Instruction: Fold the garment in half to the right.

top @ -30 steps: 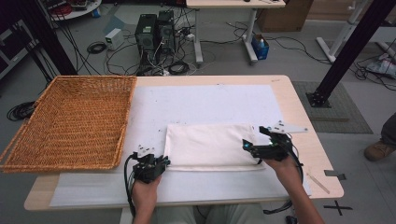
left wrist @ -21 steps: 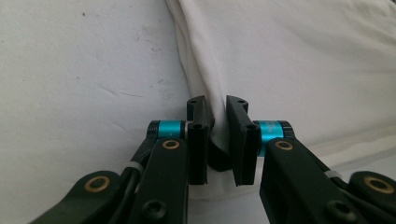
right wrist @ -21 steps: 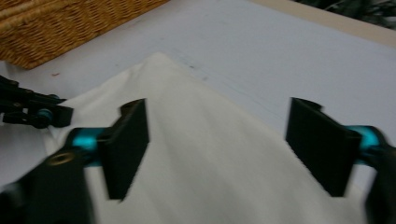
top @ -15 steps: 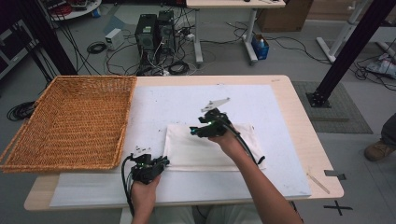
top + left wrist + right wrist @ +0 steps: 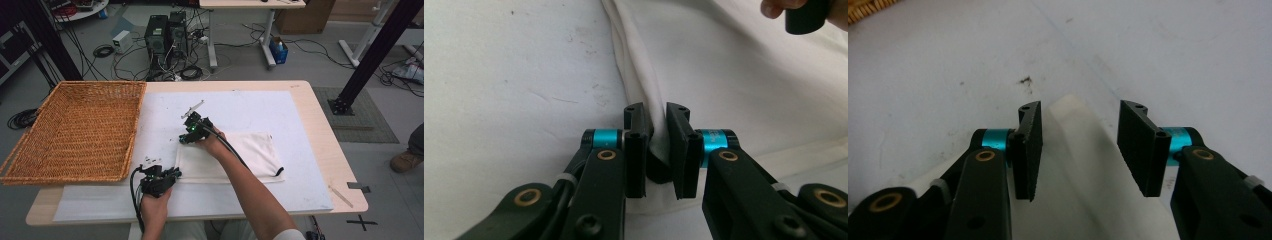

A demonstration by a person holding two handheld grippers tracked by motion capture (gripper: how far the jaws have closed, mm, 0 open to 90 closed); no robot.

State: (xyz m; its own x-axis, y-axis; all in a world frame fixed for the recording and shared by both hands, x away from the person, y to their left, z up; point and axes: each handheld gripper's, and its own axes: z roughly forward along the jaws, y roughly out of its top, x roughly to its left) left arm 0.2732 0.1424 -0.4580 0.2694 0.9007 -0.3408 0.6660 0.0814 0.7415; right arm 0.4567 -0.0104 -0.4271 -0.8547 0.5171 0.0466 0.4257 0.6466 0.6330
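Observation:
A folded white cloth (image 5: 252, 150) lies on the white mat (image 5: 260, 107). My left gripper (image 5: 172, 174) is at the cloth's near left corner. In the left gripper view, that gripper (image 5: 659, 145) is shut on a bunched fold of the cloth (image 5: 734, 85). My right gripper (image 5: 185, 138) reaches across to the cloth's far left corner. In the right gripper view, that gripper (image 5: 1080, 145) has just been closing its jaws. The cloth's corner (image 5: 1068, 117) lies between the pads, with a gap on each side.
A large wicker basket (image 5: 75, 130) takes up the left end of the wooden table (image 5: 325, 125). Small dark bits (image 5: 150, 160) lie on the mat beside the left gripper. A thin strip (image 5: 344, 197) rests near the right front edge.
My right gripper has swept left from the cloth's right end to its far left corner, and its jaws have narrowed. The left gripper has kept still on its corner.

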